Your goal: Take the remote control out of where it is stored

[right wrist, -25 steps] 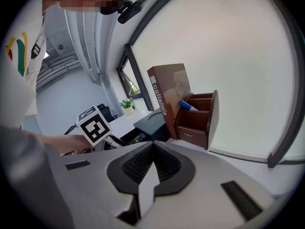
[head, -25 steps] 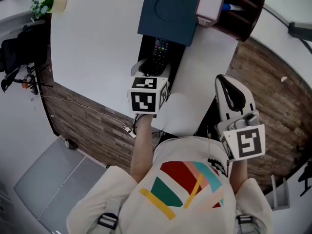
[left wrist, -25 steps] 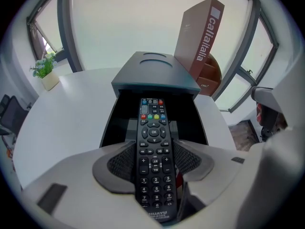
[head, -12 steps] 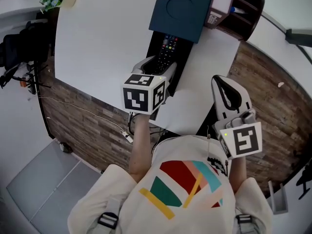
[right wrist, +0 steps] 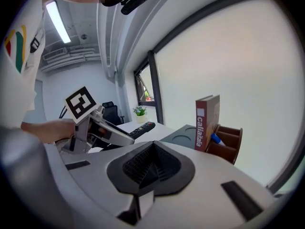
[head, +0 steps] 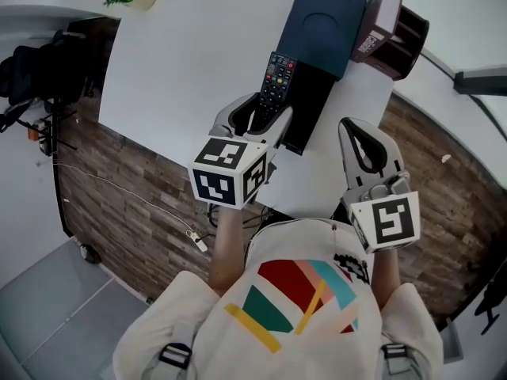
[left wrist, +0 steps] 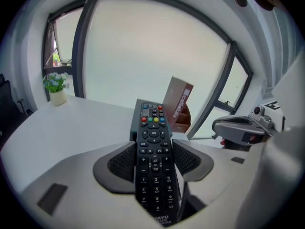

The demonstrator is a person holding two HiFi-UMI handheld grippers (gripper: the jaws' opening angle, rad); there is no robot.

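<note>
Left gripper (left wrist: 153, 152) jaws are narrowed onto the remote (left wrist: 152, 132); ribbed pads (left wrist: 120, 163) press both long edges around the number keys, button face up; the coloured-key end sticks out well ahead of the jaws.

Right gripper (right wrist: 151, 165) jaws are closed together with nothing between; it hangs near the person's body, well apart from the remote.

In the head view the remote (head: 279, 77) sits in the left gripper (head: 257, 117), just left of the black tray (head: 313, 105) that pokes out from under the dark blue box (head: 329, 22); so it looks out of storage, over the white counter (head: 190, 54).

Risks, as a judgement: the grip is on the near half only, so the long free end could pivot or slide through the pads on a quick swing; smooth plastic edges would not help; the far end is near the box edge, so a push forward or to the right could knock the box or the book (head: 380, 10) beside it; loosening the jaws here would drop the remote on the counter or the tray rim.

View differences: the left gripper view alone shows pad contact and which keys are covered; the head view alone shows the tray and how it lies against the remote, but the marker cube hides the grip; the right gripper view gives a side look, with the remote (right wrist: 141, 127) jutting out level and seemingly clear of the counter, plus the brown organiser (right wrist: 228, 140) behind the book.
</note>
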